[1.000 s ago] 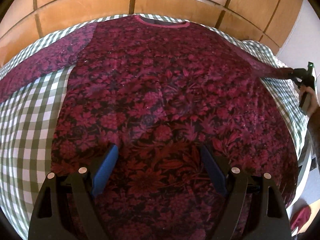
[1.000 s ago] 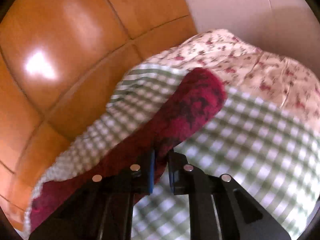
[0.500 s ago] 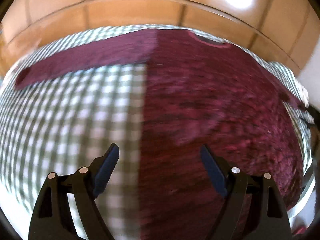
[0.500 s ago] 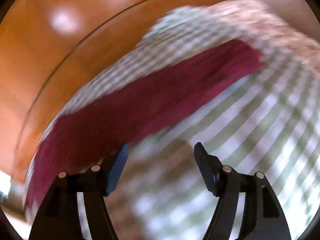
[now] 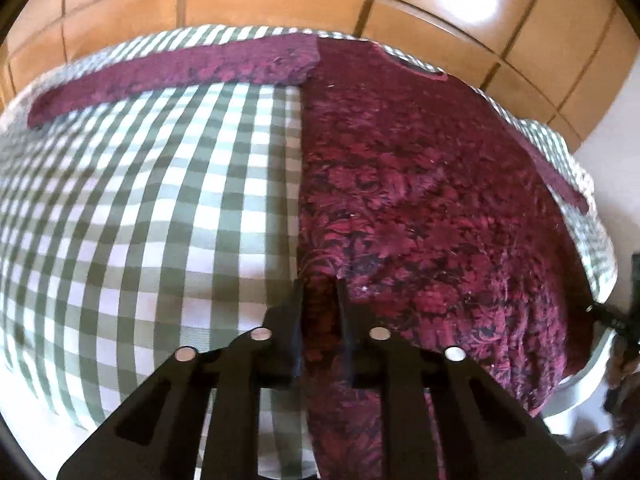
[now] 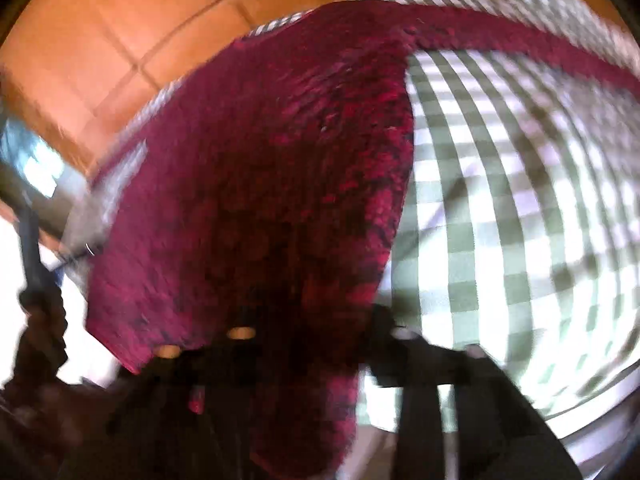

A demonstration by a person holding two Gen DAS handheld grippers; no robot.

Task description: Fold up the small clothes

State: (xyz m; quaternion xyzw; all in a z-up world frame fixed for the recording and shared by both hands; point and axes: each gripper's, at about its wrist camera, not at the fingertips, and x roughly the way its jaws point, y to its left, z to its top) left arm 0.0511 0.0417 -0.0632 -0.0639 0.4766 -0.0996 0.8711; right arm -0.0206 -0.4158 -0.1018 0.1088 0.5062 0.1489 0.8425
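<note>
Your left gripper (image 5: pixel 320 292) has just squeezed shut. It pinches the left edge of the red flowery top (image 5: pixel 420 208), low down at 6 o'clock. The top lies flat on the green checked cloth (image 5: pixel 160 220), one sleeve (image 5: pixel 172 76) stretched out toward 10 o'clock. Your right gripper (image 6: pixel 316 320) has been closing too. The top (image 6: pixel 280 152) bunches over its fingers. The view is blurry, so the grip is unclear.

Right hand-held gripper (image 6: pixel 320 344) blurred, fingertips buried under red garment (image 6: pixel 260 160).
</note>
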